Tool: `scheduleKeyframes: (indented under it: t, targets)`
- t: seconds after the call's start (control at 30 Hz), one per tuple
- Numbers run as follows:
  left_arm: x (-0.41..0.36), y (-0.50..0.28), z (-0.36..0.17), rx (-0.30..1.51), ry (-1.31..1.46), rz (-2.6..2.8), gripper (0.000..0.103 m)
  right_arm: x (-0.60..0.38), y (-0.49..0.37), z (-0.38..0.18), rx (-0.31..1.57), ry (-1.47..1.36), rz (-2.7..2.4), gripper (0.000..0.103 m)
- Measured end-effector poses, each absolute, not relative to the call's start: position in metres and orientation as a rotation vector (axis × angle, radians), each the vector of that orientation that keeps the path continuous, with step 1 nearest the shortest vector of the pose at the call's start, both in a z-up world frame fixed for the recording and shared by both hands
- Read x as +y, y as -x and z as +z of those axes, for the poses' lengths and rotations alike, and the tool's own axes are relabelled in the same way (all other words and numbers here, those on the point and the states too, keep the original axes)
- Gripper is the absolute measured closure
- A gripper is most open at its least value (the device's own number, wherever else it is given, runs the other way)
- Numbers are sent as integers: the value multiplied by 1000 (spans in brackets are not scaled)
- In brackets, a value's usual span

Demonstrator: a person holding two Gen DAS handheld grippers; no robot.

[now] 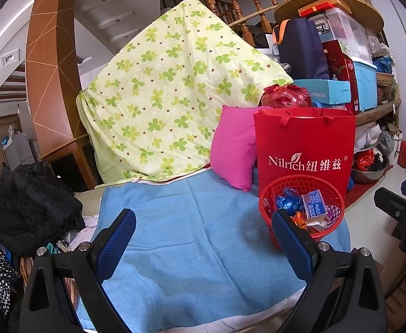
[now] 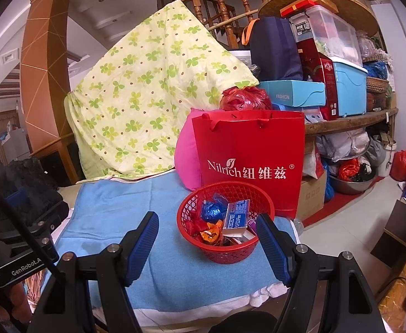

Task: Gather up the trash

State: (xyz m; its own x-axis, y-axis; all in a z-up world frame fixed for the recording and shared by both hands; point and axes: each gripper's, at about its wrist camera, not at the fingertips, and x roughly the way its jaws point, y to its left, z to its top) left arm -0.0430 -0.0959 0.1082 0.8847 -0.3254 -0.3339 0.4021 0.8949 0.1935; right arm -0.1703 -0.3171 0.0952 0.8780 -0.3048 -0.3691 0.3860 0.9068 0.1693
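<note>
A red mesh basket stands on a blue towel in front of a red paper bag. It holds trash: a blue foil wrapper, a small white-and-blue box and an orange wrapper. My right gripper is open just short of the basket, with nothing between its blue pads. In the left wrist view, the basket lies to the right, behind the right finger. My left gripper is open over the bare towel, with nothing between its fingers.
A clover-print quilt and a pink pillow sit behind the towel. Black clothes pile up at the left. Shelves with boxes and bins fill the right, with bags and a metal bowl on the floor.
</note>
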Motion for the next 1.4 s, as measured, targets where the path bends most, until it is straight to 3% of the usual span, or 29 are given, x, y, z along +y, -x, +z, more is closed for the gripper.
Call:
scheduleKeyframes:
  t: [1.4]
  targets:
    - [-93,42,100,303,-277,-393,5,-317,173,100,325,-249,-386,27]
